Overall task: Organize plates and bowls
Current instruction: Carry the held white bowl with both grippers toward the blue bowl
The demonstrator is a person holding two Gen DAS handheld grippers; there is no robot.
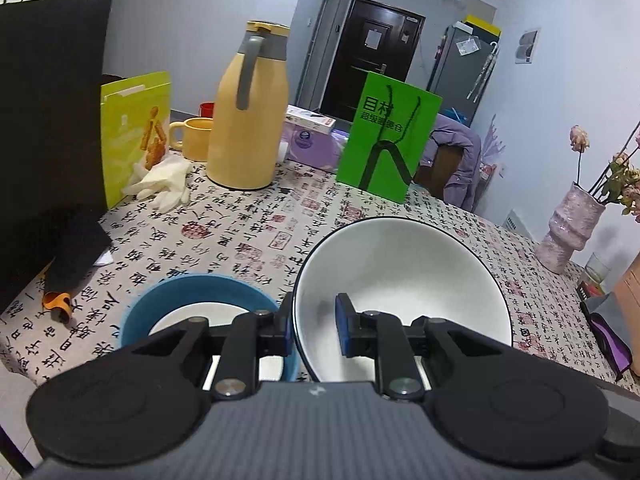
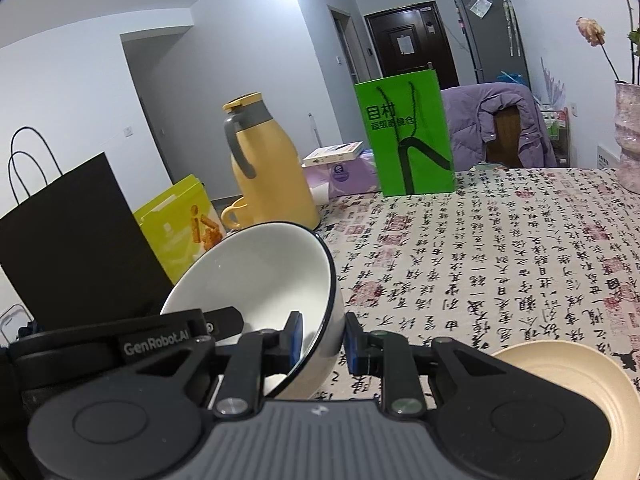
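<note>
Bare tablecloth point(image 2: 500, 264) right; thermos point(image 2: 268, 168) left.

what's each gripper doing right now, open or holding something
left gripper: shut on the rim of the white bowl, one finger inside, one outside.
right gripper: shut on the opposite rim of the same white bowl, which is tilted.

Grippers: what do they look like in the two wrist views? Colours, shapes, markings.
Same build on both. The left gripper and right gripper have black angular linkage arms with silver pivot bolts, blue pads on the fingers, two round black discs at the base and a grey ribbed body. In the right wrist view, a black bar reads GenRobot.AI in white. No cables or sleeves visible.
</note>
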